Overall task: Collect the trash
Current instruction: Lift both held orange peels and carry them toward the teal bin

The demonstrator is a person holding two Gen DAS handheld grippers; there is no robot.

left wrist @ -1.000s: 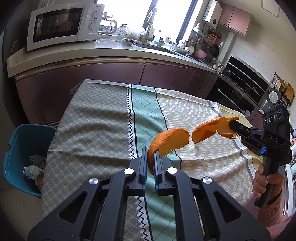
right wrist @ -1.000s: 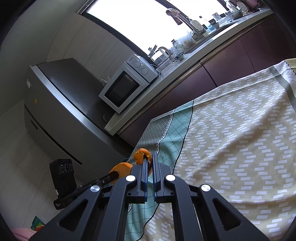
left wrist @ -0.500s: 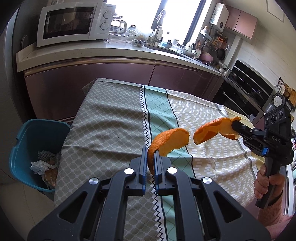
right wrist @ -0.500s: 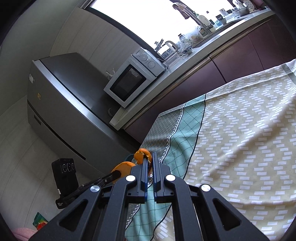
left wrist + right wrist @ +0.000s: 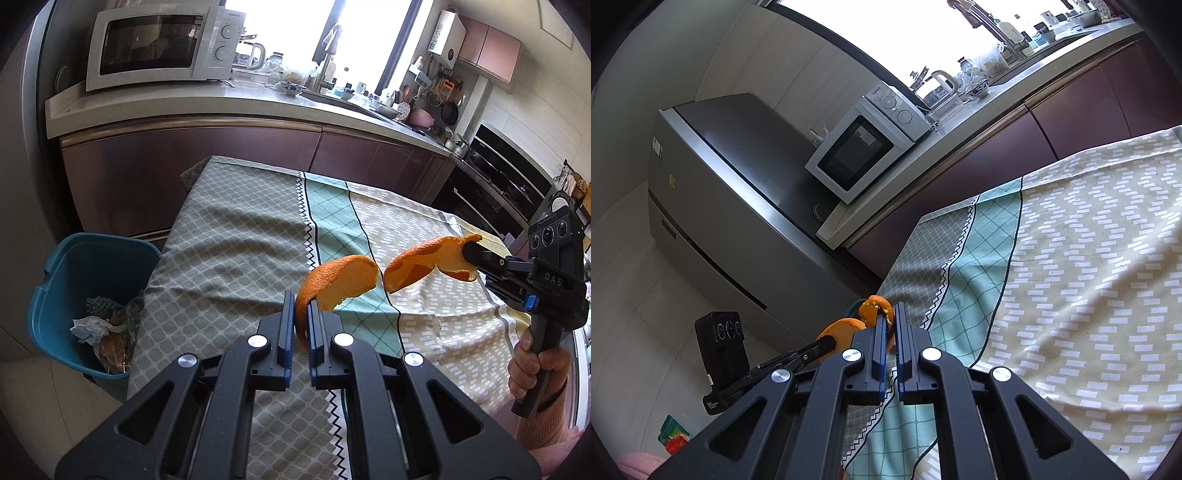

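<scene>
My left gripper (image 5: pixel 301 314) is shut on a curved piece of orange peel (image 5: pixel 338 282) and holds it above the table. My right gripper (image 5: pixel 469 251) is shut on a second orange peel (image 5: pixel 424 260), held just right of the first. In the right wrist view my right gripper (image 5: pixel 891 321) pinches its peel (image 5: pixel 875 306), and the left gripper's peel (image 5: pixel 838 332) shows just to its left. A blue trash bin (image 5: pixel 74 280) with crumpled waste inside stands on the floor left of the table.
The table carries a patterned cloth (image 5: pixel 229 243) in grey, green and beige. Behind it runs a kitchen counter (image 5: pixel 184 107) with a white microwave (image 5: pixel 159 44). A grey fridge (image 5: pixel 720 192) stands left of the counter.
Both grippers have moved left with their peels. The blue bin now shows more fully and nearer the centre of the left wrist view.
</scene>
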